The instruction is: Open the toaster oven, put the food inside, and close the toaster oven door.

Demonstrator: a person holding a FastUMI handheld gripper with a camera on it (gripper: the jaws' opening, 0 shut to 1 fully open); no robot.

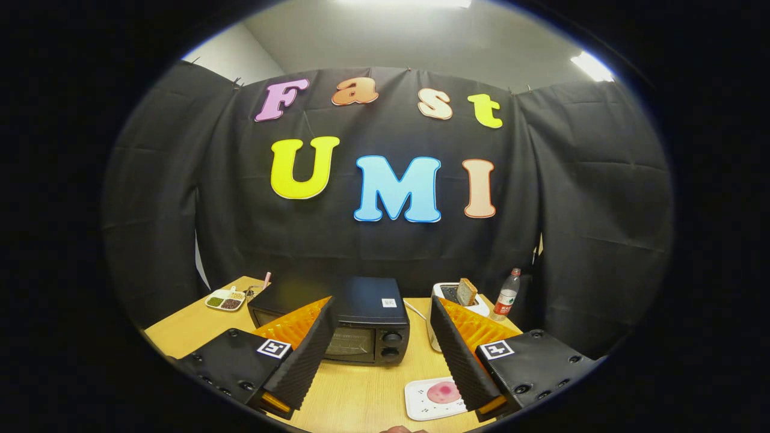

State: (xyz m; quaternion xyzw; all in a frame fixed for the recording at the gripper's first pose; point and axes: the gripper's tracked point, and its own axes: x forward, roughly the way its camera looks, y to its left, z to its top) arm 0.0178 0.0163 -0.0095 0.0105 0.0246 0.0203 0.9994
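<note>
Black boxy toaster oven seen far on wooden counter, door shut. Gripper held high, jaws wide, empty. Door's top edge best approached squarely, then pulled down gently.

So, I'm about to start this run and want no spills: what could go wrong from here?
The toaster oven door is shut, so it must be opened first. The open hand-held gripper holds nothing; the white tray of food lies flat near one finger and could get knocked. The toaster and bottle stand close by.
</note>
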